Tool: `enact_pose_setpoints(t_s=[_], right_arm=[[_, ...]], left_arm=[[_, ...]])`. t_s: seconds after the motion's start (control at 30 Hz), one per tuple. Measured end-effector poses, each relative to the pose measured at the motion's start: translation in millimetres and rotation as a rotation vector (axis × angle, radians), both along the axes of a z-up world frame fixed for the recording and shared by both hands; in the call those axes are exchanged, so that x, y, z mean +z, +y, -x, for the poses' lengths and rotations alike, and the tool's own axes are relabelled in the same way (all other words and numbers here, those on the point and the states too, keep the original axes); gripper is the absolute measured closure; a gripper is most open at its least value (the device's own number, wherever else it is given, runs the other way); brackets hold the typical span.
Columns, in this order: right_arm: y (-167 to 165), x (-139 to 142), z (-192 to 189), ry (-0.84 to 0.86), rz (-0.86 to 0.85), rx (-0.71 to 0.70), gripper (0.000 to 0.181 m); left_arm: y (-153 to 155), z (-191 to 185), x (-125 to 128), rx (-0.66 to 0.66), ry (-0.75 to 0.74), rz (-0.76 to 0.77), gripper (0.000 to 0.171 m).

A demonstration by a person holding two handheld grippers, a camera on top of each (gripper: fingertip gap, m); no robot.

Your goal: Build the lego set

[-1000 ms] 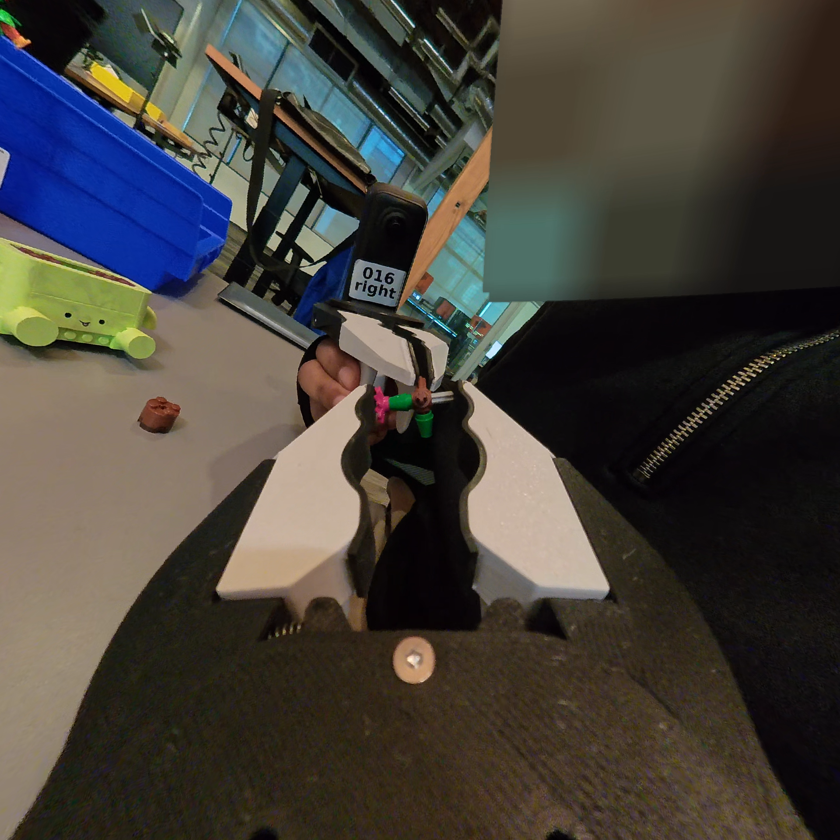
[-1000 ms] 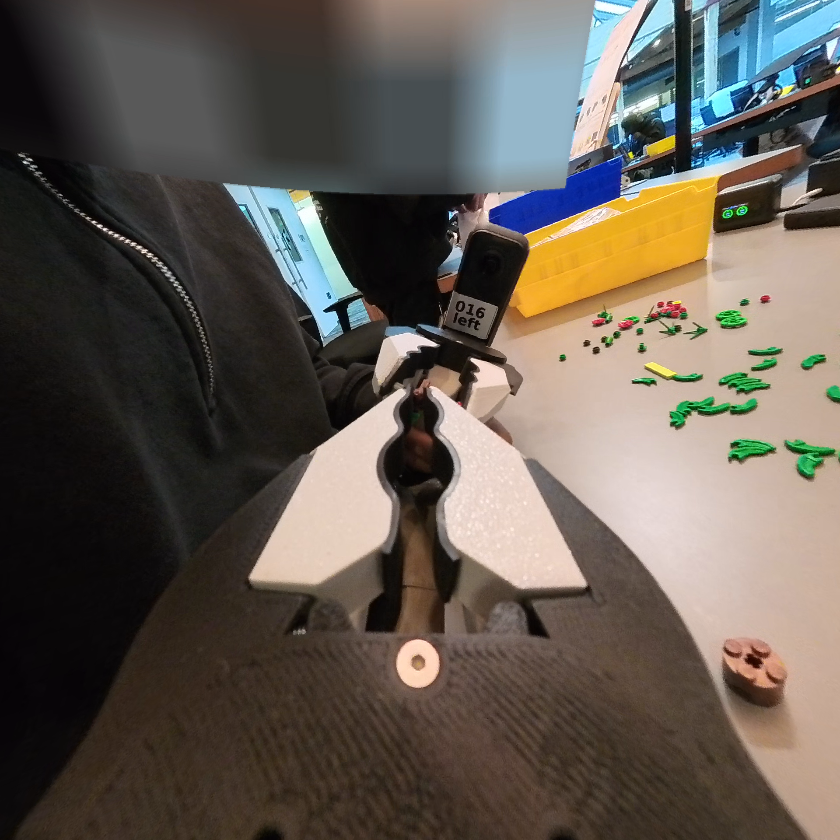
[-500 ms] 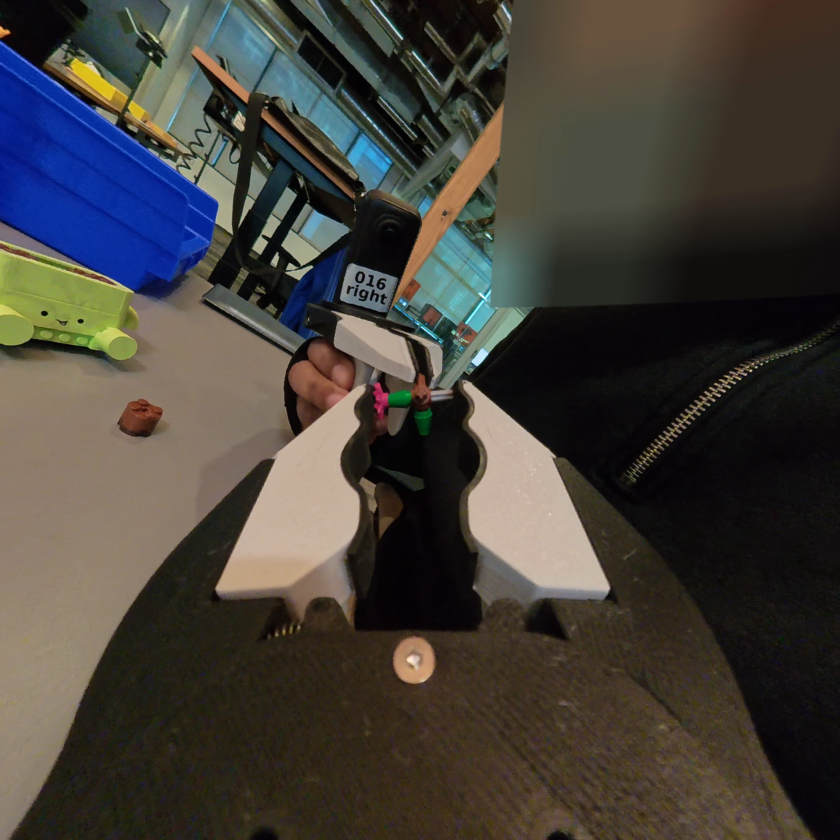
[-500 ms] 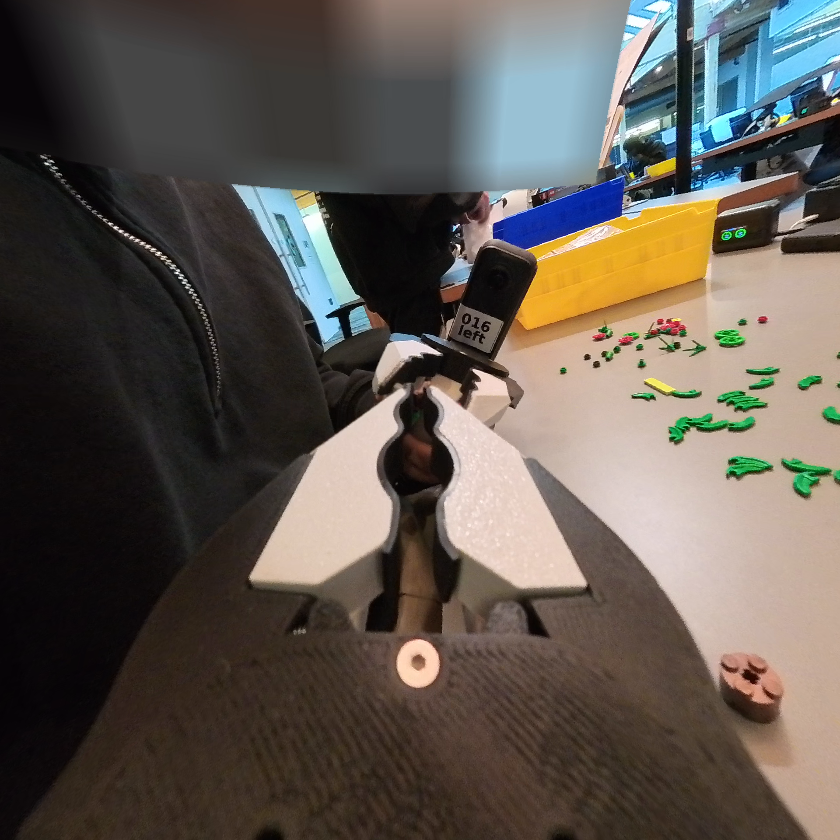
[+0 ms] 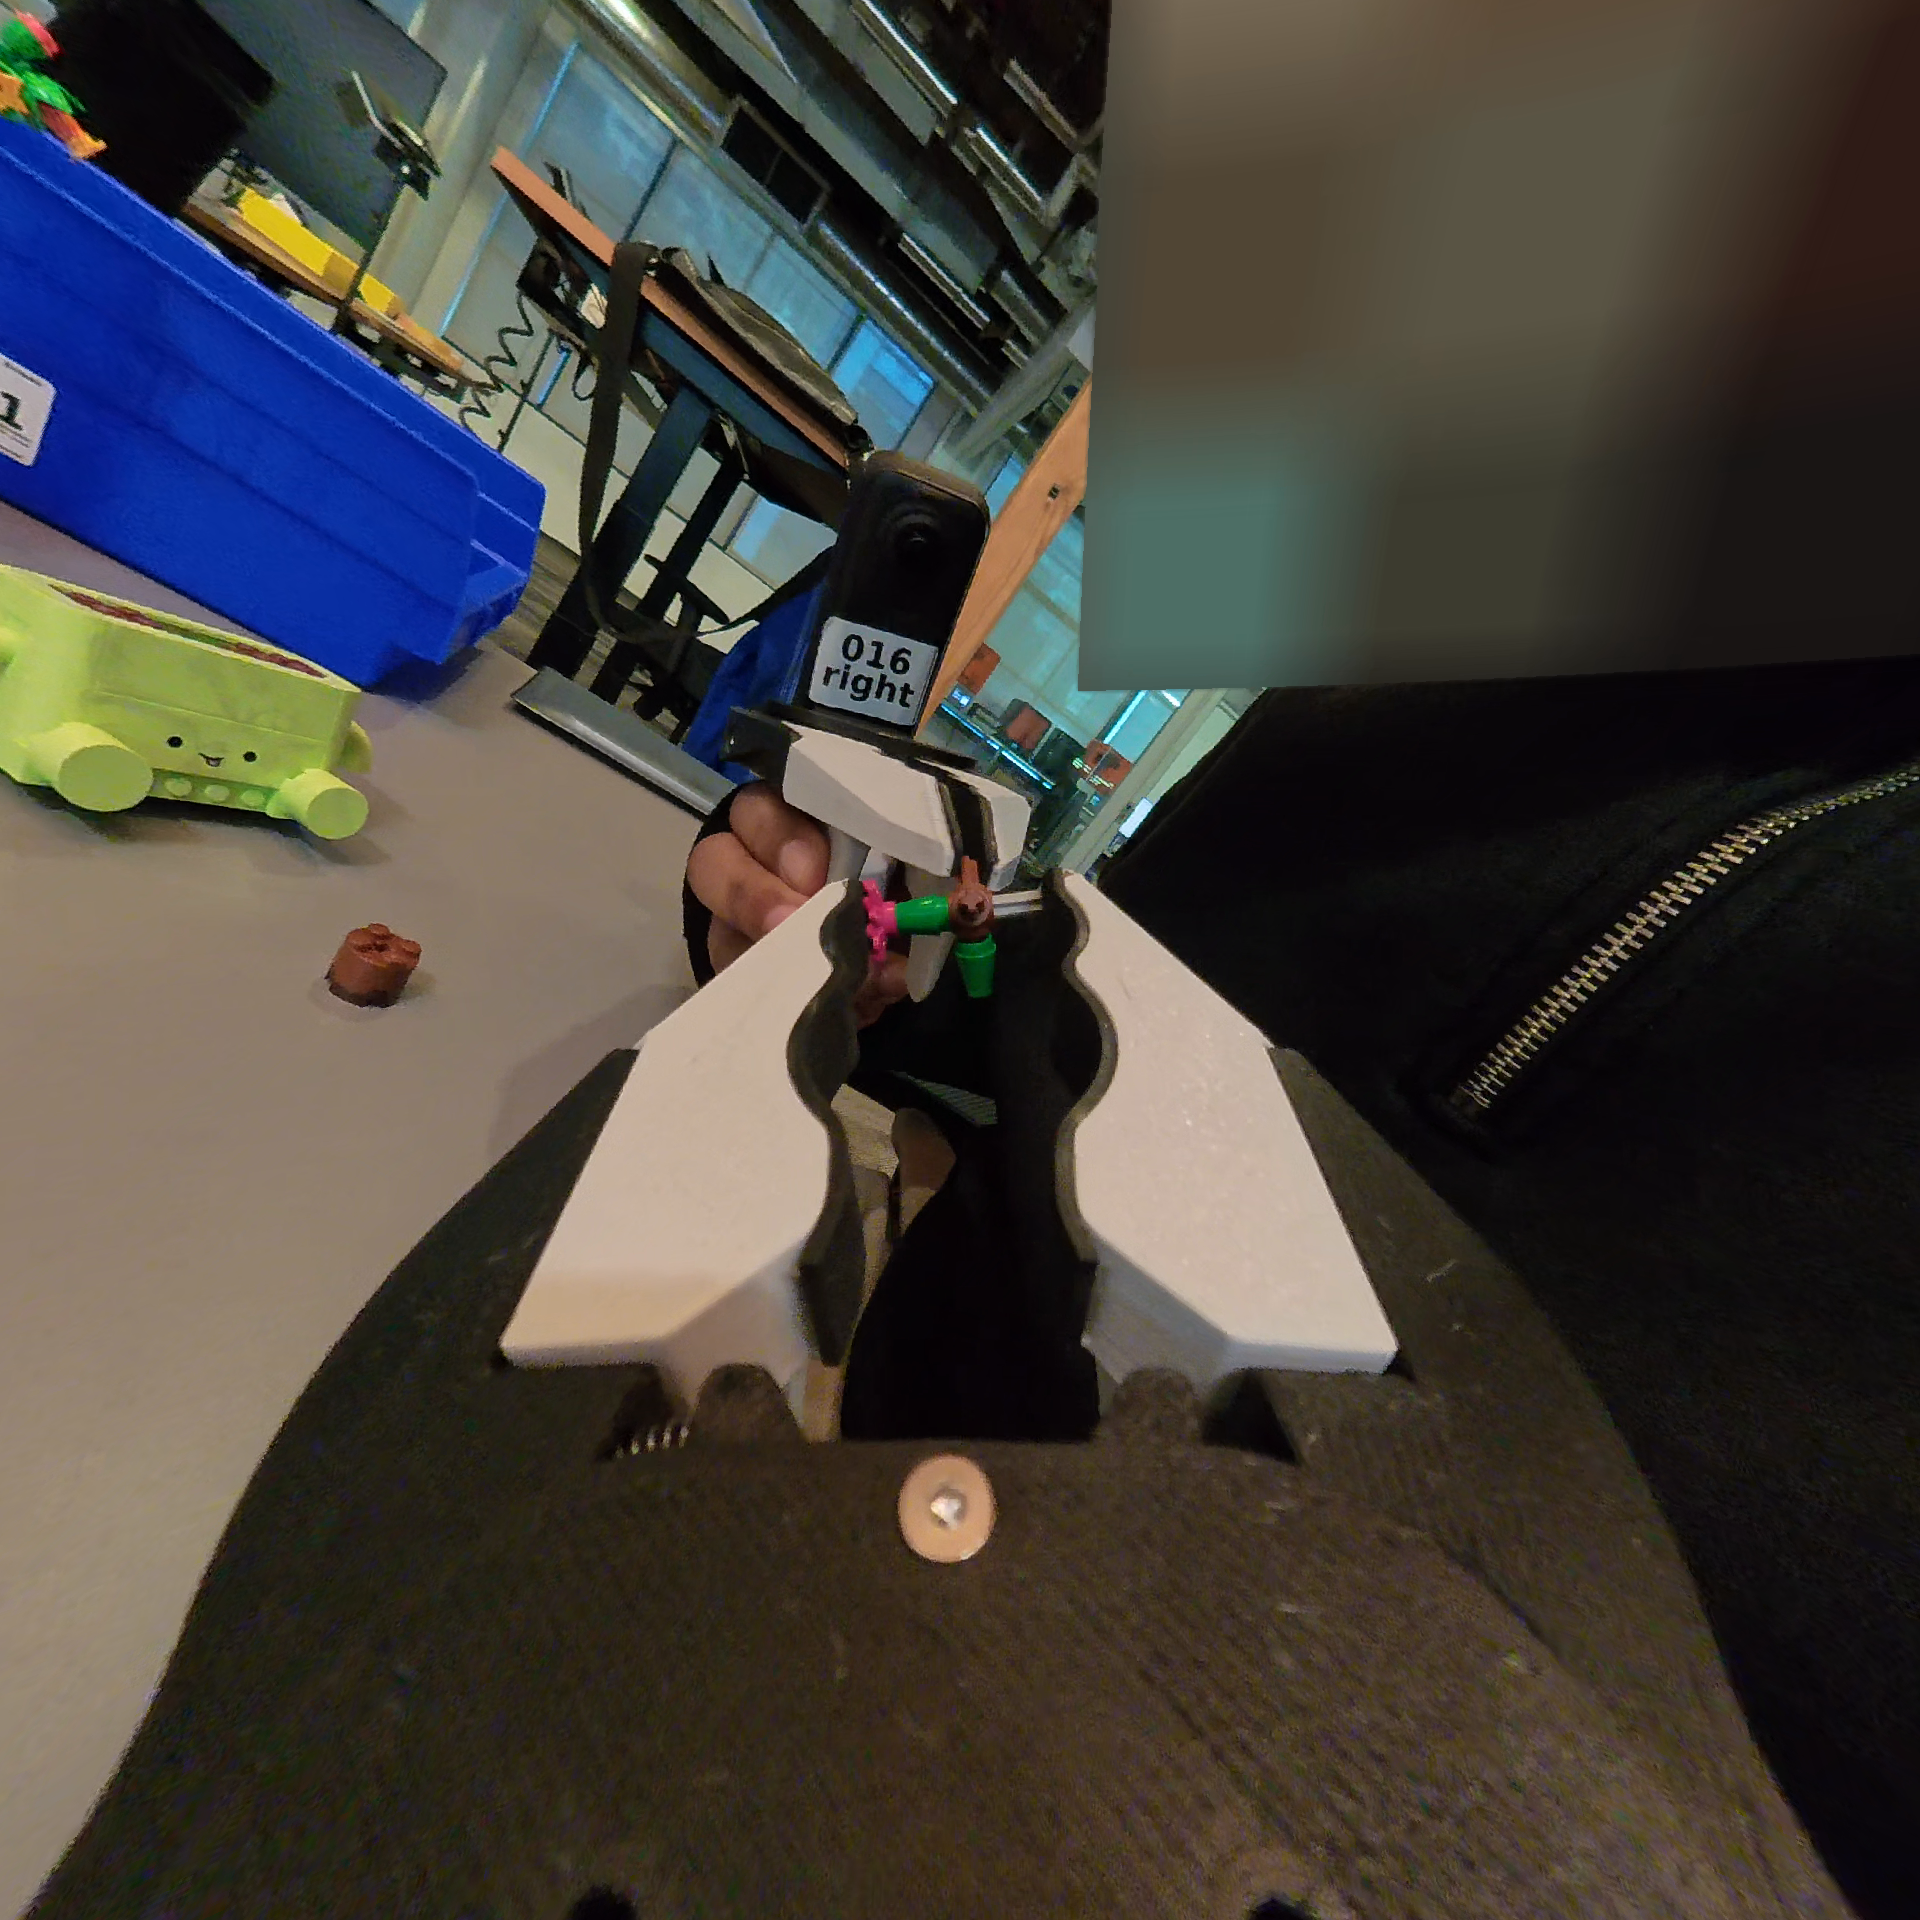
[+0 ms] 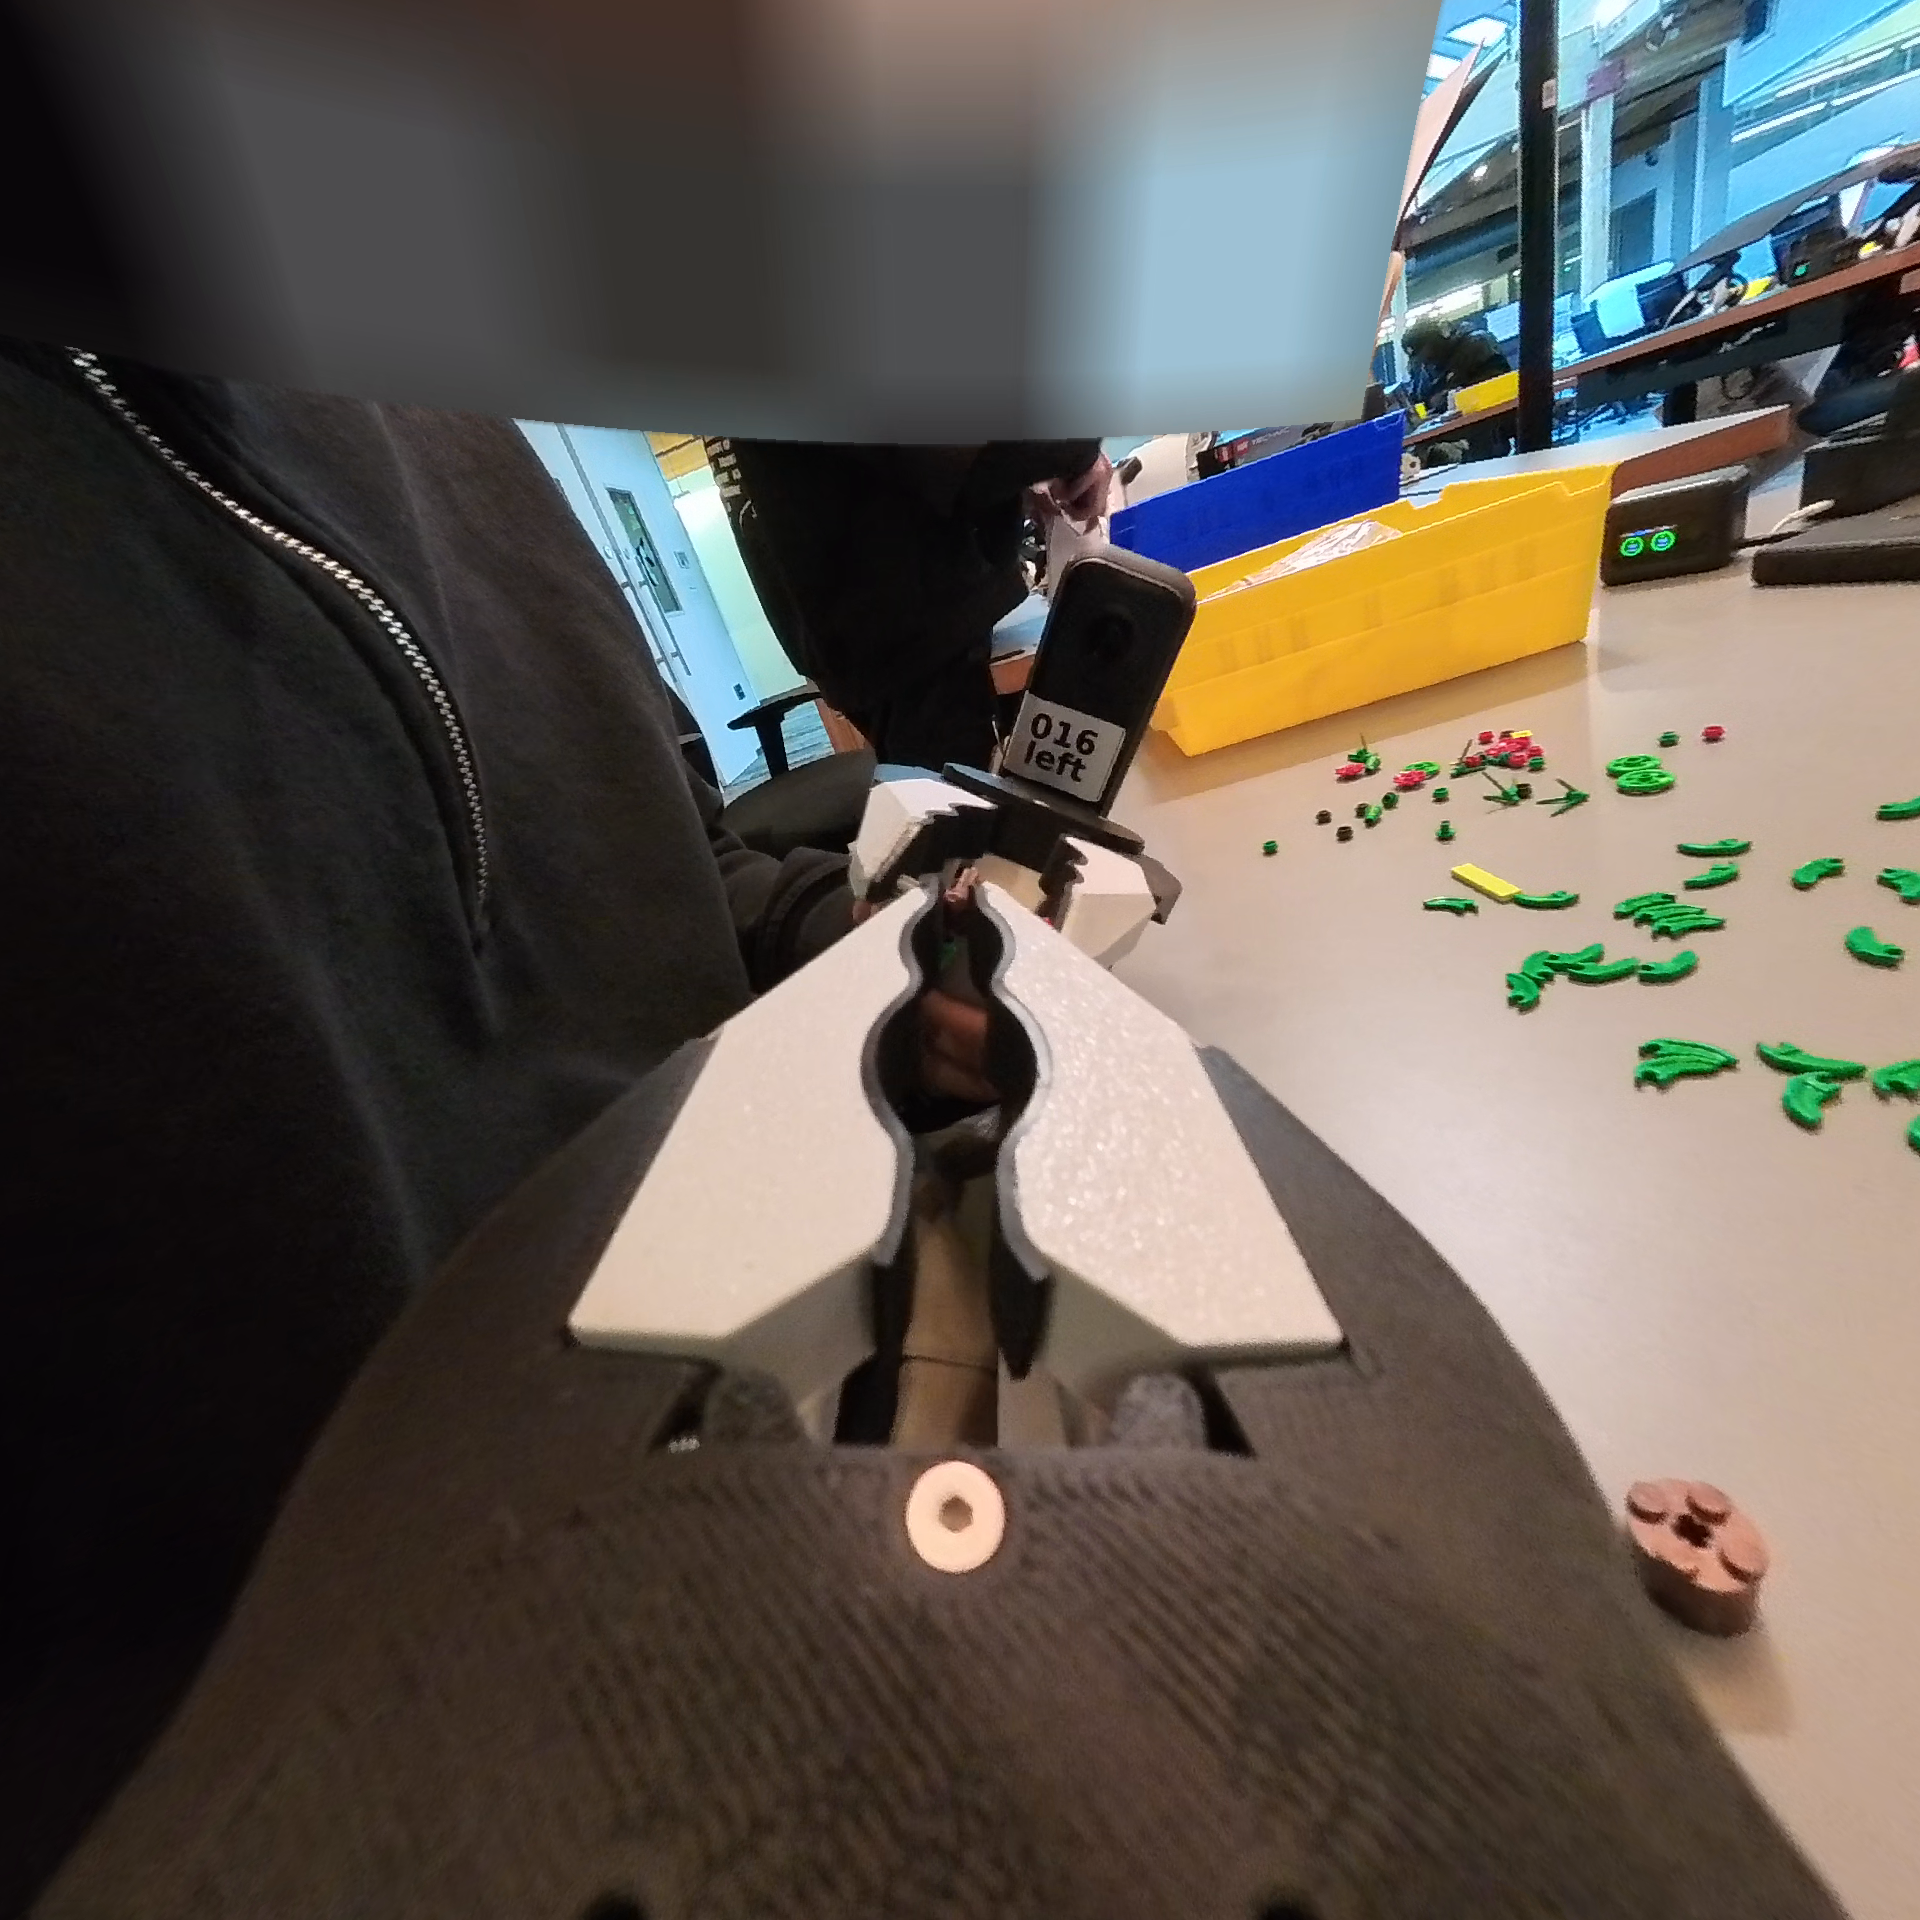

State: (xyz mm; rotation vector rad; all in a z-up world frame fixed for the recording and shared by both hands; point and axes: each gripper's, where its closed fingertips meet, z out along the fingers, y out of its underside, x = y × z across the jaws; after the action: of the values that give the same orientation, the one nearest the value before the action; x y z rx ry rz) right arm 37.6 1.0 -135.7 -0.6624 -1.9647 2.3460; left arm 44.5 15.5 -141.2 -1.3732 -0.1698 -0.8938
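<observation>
A small flower assembly (image 5: pixel 930 916), with a pink blossom, a green stem, a brown joint and a green cone, hangs in the air between both grippers, close to the person's black jacket. My left gripper (image 5: pixel 951 896) has its jaws a small gap apart, and the assembly spans that gap, blossom against the left finger. My right gripper (image 6: pixel 956 912) faces it, shut on the brown and green part (image 6: pixel 951 935). A brown round brick (image 5: pixel 374 961) lies on the grey table; it also shows in the right wrist view (image 6: pixel 1694 1548).
A lime-green built box (image 5: pixel 177 707) and a blue bin (image 5: pixel 239 436) stand on the table to the left. In the right wrist view, several green leaf pieces (image 6: pixel 1662 966), small red pieces (image 6: pixel 1496 753), a yellow tile (image 6: pixel 1484 881) and a yellow bin (image 6: pixel 1382 613) lie to the right. The grippers are tip to tip, or close to it. My left gripper's tips are some 12 cm from the brown round brick (image 5: pixel 374 961).
Both grippers have shifted slightly together with the flower assembly held between them. The grips look unchanged.
</observation>
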Motion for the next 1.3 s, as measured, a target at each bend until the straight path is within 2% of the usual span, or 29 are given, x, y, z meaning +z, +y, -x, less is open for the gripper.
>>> enact_pose_setpoints(t_s=[0.23,0.33,0.57,0.8,1.0,1.07,1.13,1.17,1.3], right_arm=[[1,-1,3,-0.013,0.000,-0.010,0.180],[5,2,7,-0.024,0.012,-0.026,0.172],[15,0,21,-0.053,-0.005,-0.089,0.164],[8,-21,39,-0.128,-0.111,-0.157,0.161],[-11,-26,69,-0.127,-0.225,-0.230,0.159],[-18,-23,97,-0.100,-0.251,-0.338,0.149],[-25,-22,127,-0.105,-0.260,-0.457,0.149],[-33,-22,137,-0.117,-0.257,-0.471,0.149],[-84,-37,153,-0.198,-0.290,-0.342,0.141]], left_arm=[[2,4,-2,0.027,0.013,0.018,0.141],[0,13,0,0.066,0.023,0.017,0.141],[-15,53,4,0.237,0.062,0.024,0.141],[-39,91,13,0.427,0.108,0.025,0.141],[-86,137,25,0.656,0.180,0.025,0.140],[-109,155,27,0.768,0.217,0.035,0.140],[-135,176,24,0.901,0.254,0.071,0.140],[-148,184,23,0.954,0.257,0.081,0.140],[-197,210,21,1.142,0.269,0.120,0.140]])
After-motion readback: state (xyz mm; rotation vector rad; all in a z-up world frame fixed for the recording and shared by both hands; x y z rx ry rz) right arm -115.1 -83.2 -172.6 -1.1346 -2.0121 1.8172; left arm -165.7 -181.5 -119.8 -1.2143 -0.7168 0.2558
